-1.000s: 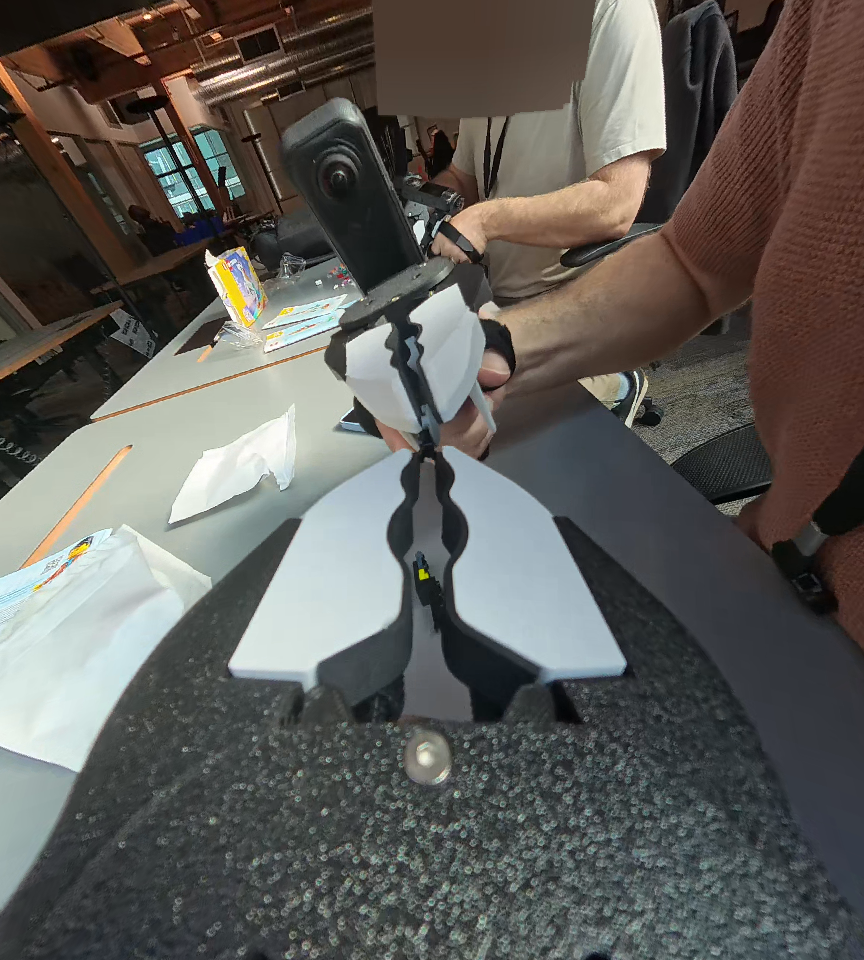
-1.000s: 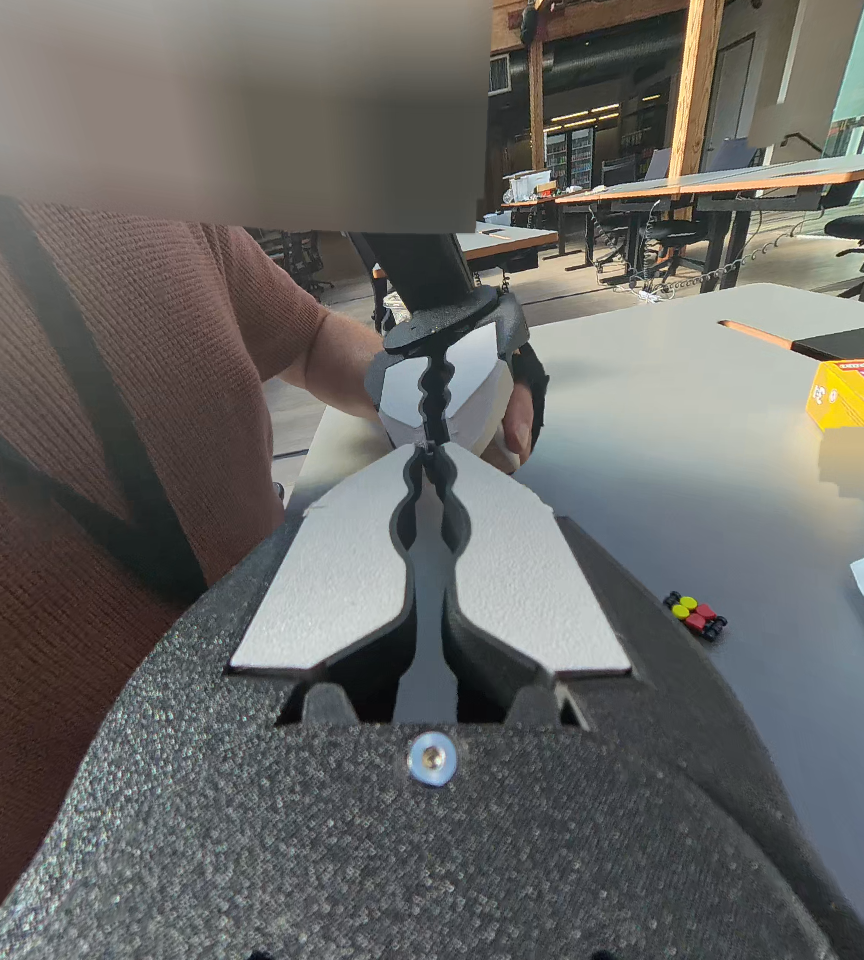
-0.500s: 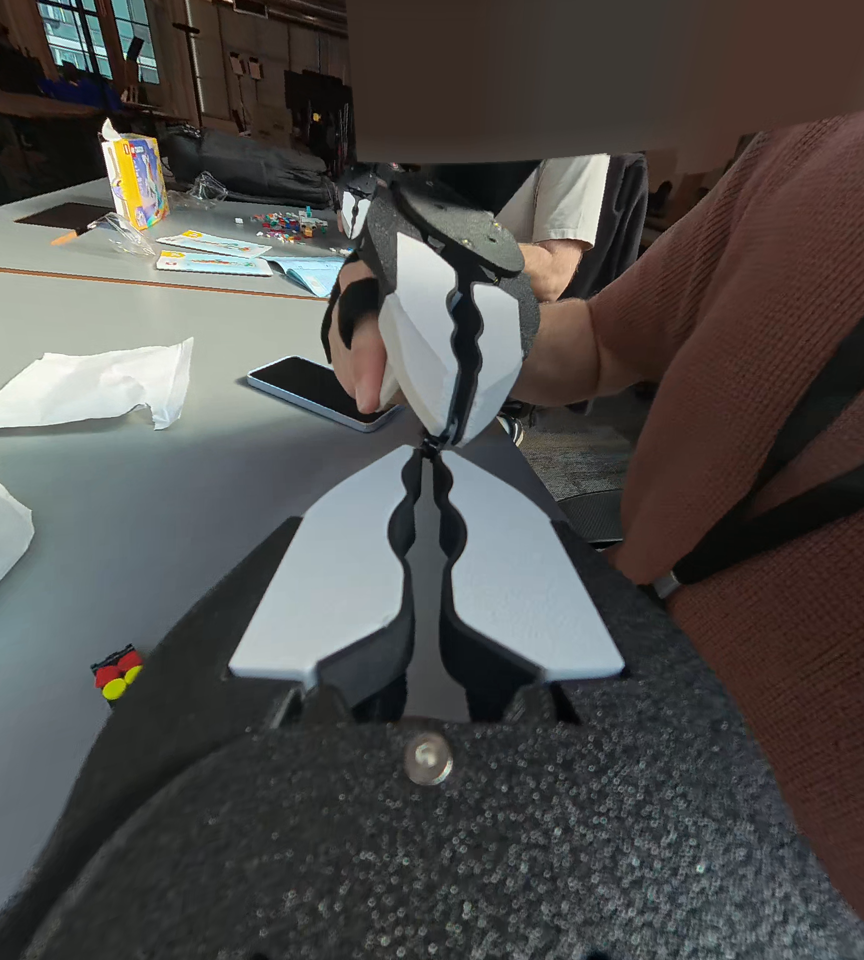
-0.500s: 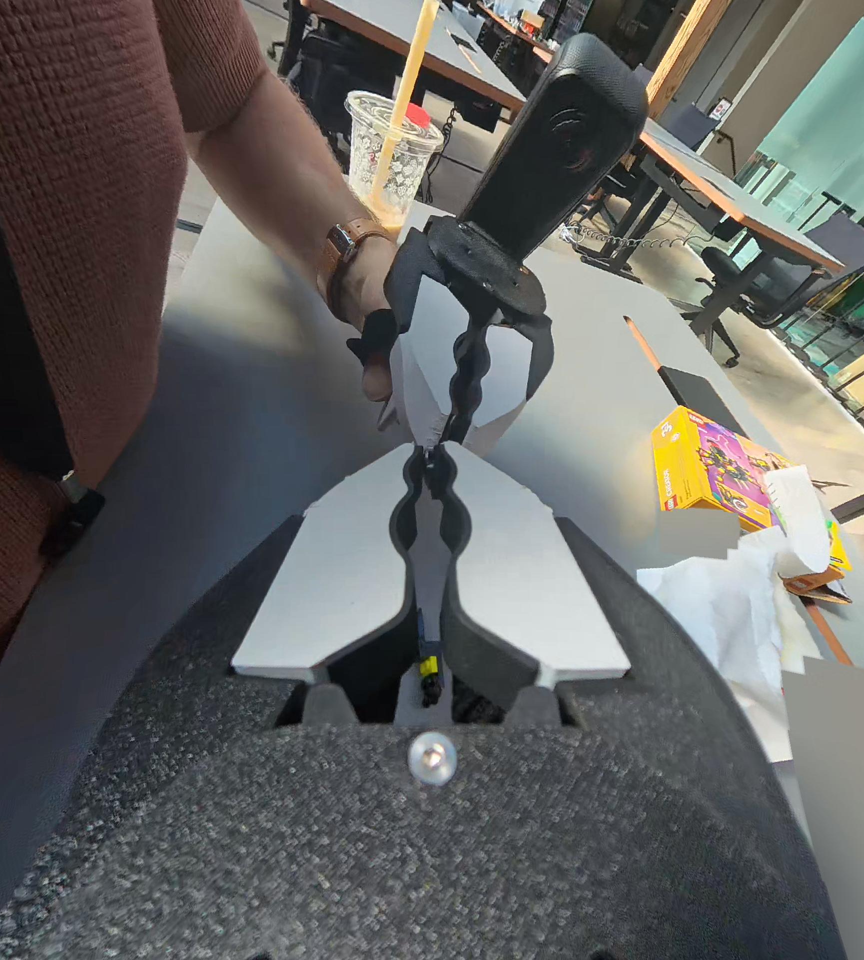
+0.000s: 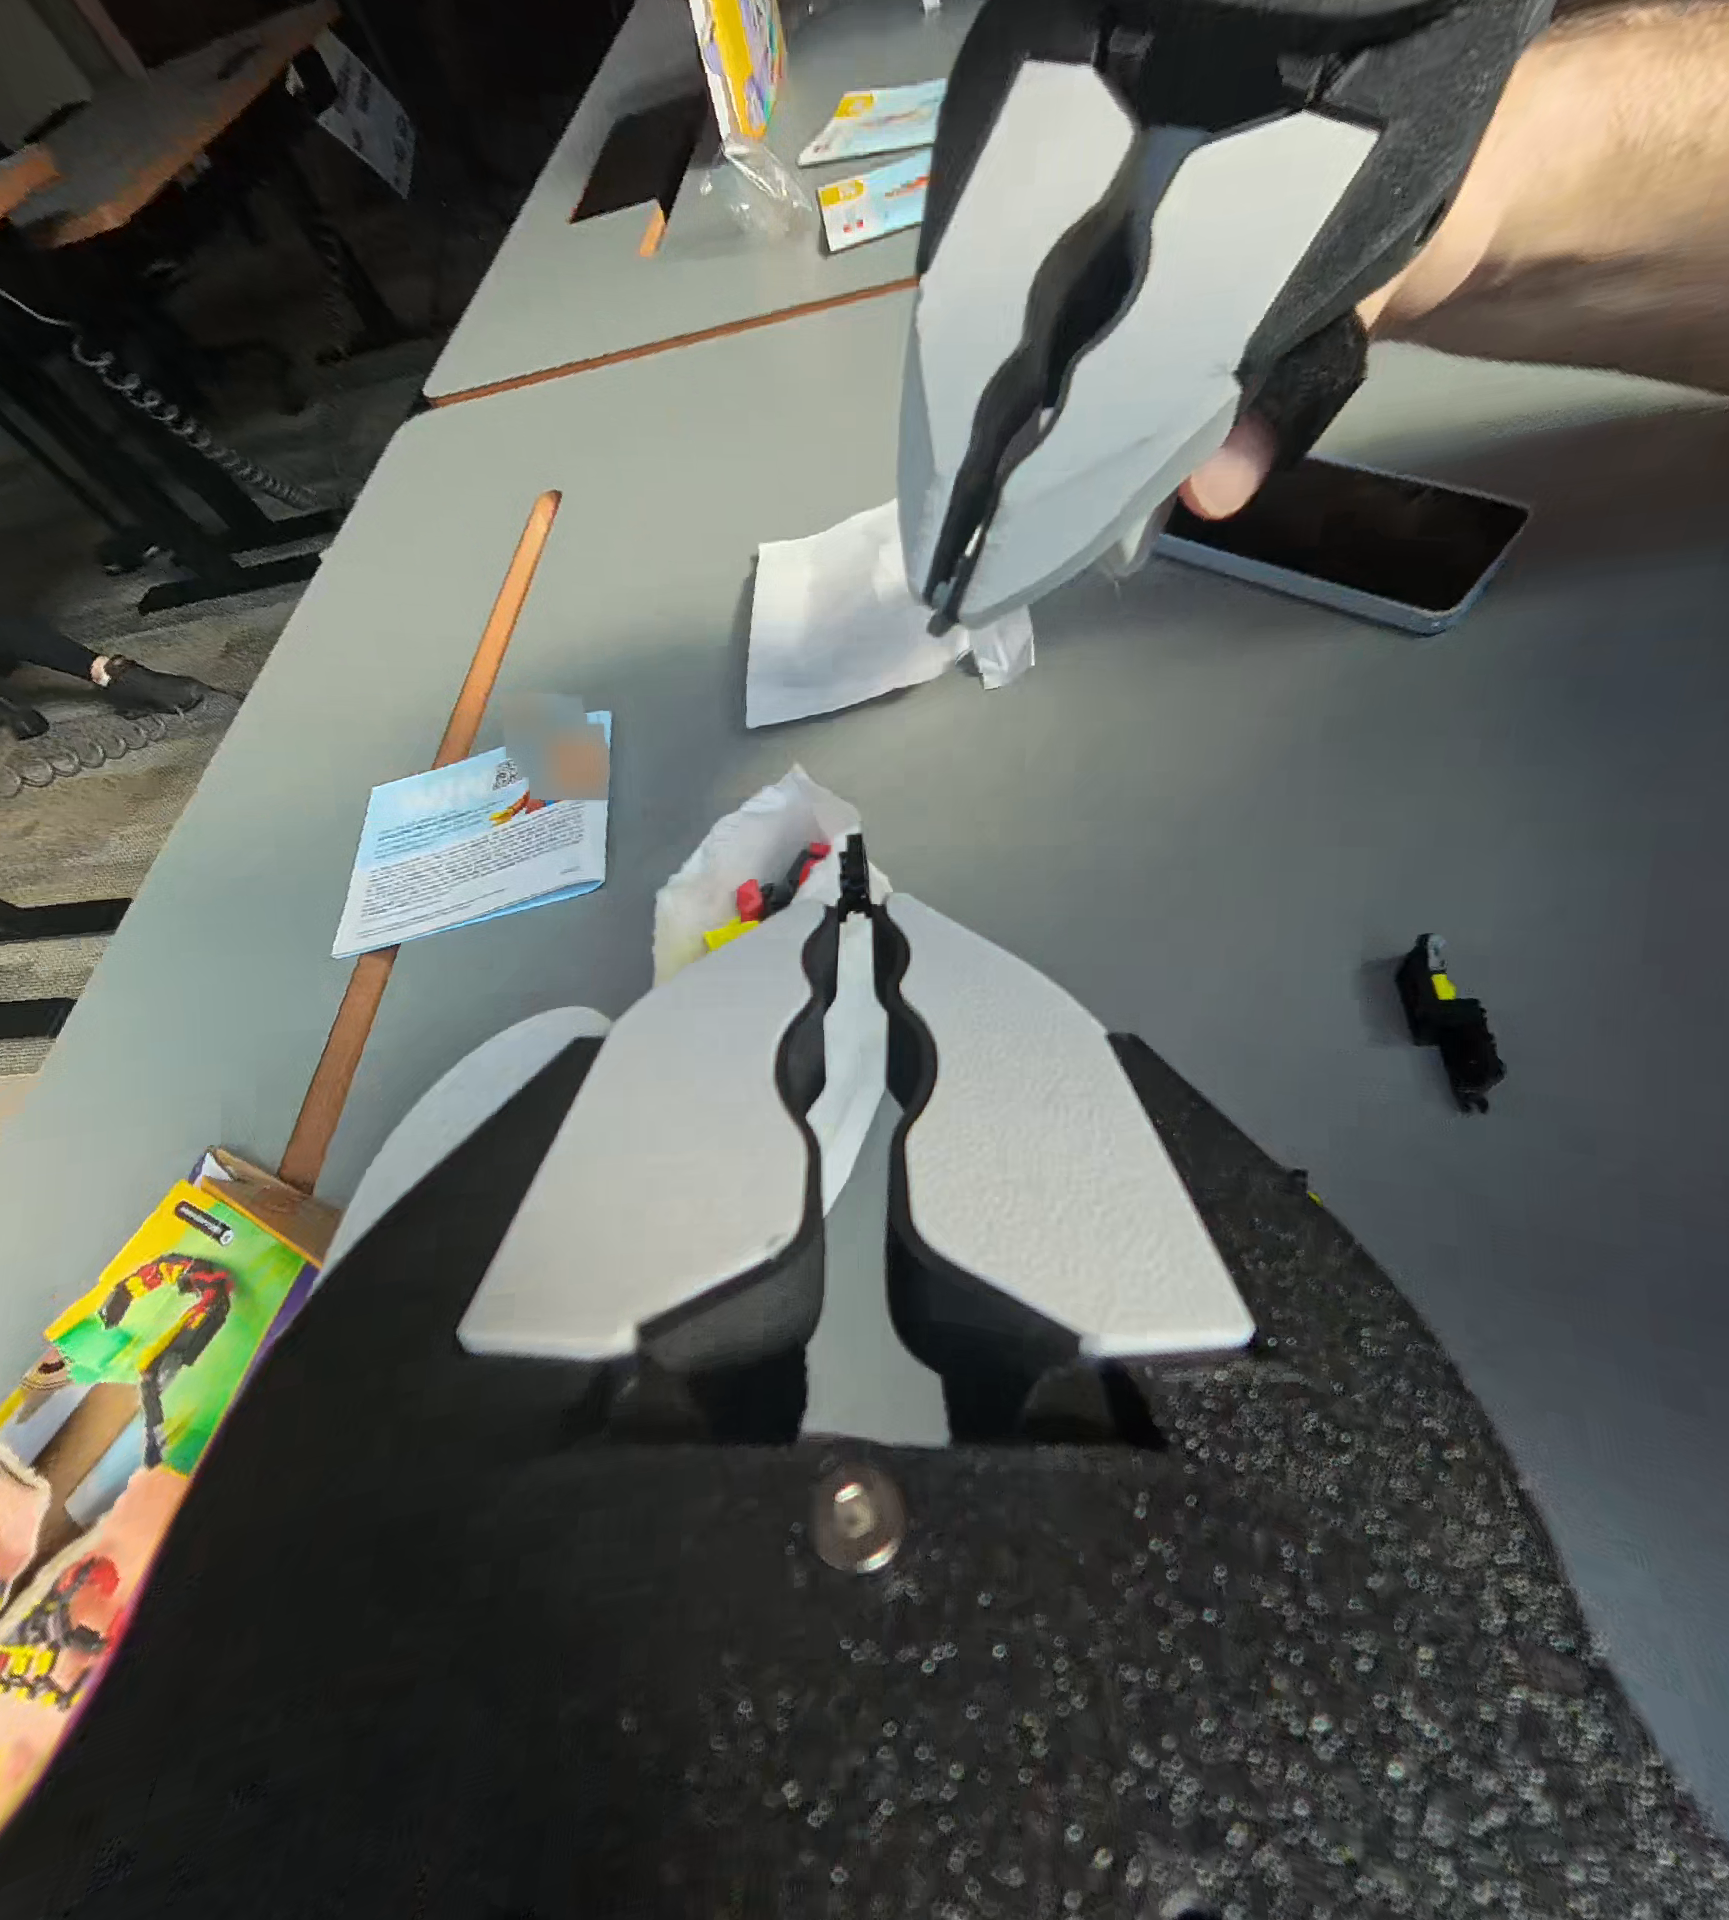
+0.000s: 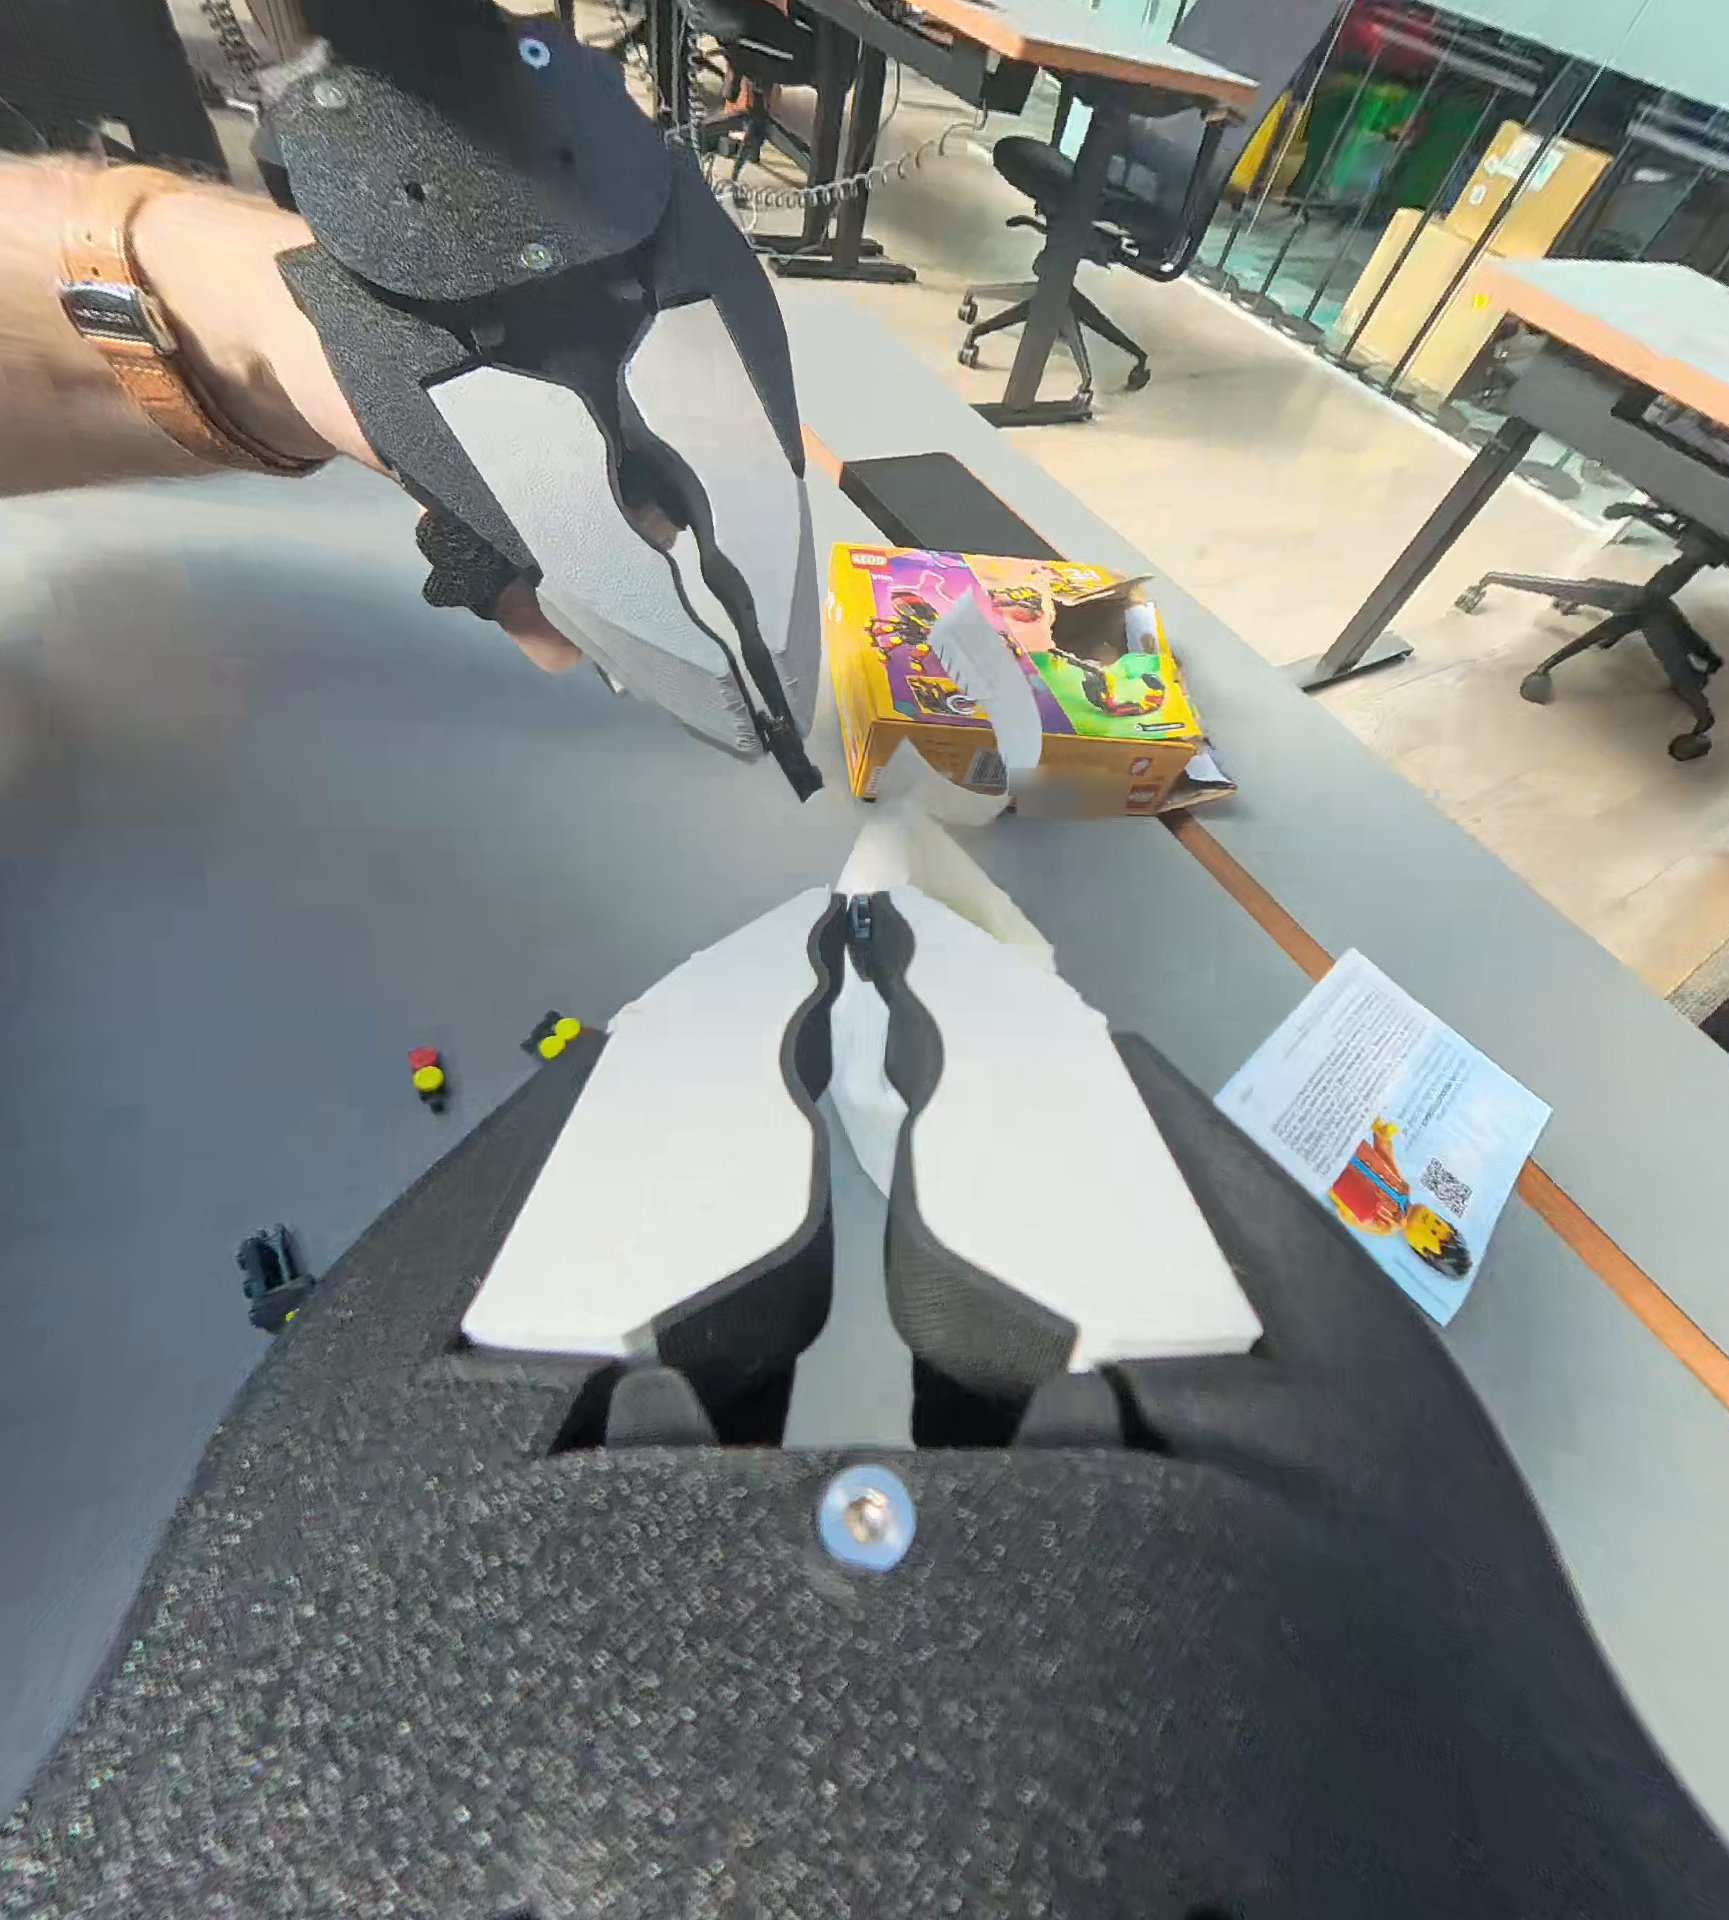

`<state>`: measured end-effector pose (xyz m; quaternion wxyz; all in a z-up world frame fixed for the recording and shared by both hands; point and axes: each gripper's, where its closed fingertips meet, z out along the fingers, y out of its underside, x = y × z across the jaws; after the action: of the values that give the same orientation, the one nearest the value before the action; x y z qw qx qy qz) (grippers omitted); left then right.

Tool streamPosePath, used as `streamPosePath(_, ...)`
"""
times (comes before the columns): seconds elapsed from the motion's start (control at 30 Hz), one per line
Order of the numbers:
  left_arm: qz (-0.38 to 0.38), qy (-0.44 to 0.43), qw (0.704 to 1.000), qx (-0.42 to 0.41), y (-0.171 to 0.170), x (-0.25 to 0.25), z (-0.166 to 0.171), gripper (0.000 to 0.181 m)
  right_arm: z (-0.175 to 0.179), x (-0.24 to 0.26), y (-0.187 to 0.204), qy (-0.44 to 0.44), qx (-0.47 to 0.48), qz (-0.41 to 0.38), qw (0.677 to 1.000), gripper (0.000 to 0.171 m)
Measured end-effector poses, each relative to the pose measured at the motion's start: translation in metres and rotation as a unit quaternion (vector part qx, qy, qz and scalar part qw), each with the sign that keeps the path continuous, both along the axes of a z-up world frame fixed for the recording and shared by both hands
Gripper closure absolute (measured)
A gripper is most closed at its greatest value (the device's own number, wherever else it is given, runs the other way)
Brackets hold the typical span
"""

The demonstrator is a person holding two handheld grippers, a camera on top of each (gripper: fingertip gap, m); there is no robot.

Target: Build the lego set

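Left wrist view shows the left gripper (image 5: 855, 906) with its fingertips pressed together on a small black lego piece (image 5: 852, 868) that sticks out just past the tips; behind the tips the wavy gap between the fingers stays narrow. It hangs above an open white paper bag (image 5: 735, 883) with red, yellow and black bricks inside, lying on the grey table (image 5: 1255, 831). To its right on the table, well apart, lies a black and yellow lego assembly (image 5: 1447, 1023). Farther off, the right gripper (image 5: 948, 613) points down over a second white paper bag (image 5: 839, 634), fingertips closed; whether anything sits between them cannot be told from here. A dark phone (image 5: 1343, 545) lies beyond it, a blue leaflet (image 5: 486, 831) to the left, and the torn lego box (image 5: 112, 1382) at the lower left.

Right wrist view shows the right gripper (image 6: 858, 909) nearly shut, with a small dark piece (image 6: 858, 916) caught just inside the tips, over white paper. Two small red, yellow and black pieces (image 6: 429, 1070) (image 6: 553, 1036) lie on the table to its left.
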<state>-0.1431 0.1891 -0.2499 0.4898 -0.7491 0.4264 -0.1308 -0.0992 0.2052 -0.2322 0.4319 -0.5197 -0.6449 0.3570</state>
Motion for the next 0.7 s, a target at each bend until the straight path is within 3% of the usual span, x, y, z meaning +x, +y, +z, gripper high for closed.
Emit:
streamPosePath(0.17, -0.039, 0.111, 0.990, -0.078, 0.038, -0.010, -0.032, 0.175, -0.028, -0.037, 0.033, -0.063, -0.061, 0.017, 0.996, 0.167)
streamPosePath(0.33, -0.055, 0.105, 0.990, -0.080, 0.045, -0.006, -0.035, 0.167, -0.055, -0.046, 0.035, -0.113, -0.108, 0.038, 0.987, 0.157)
streamPosePath(0.43, -0.049, 0.105, 0.991, -0.066, 0.047, -0.008, -0.035, 0.163, -0.052, -0.045, 0.036, -0.099, -0.122, 0.044, 0.987, 0.157)
streamPosePath(0.6, -0.035, 0.057, 0.997, -0.050, 0.038, -0.008, -0.022, 0.165, -0.040, -0.035, 0.037, -0.076, -0.155, 0.046, 0.984, 0.153)
streamPosePath(0.7, -0.027, 0.015, 0.999, -0.027, 0.003, 0.000, -0.009, 0.165, -0.027, -0.004, 0.001, -0.070, -0.161, 0.087, 0.981, 0.152)
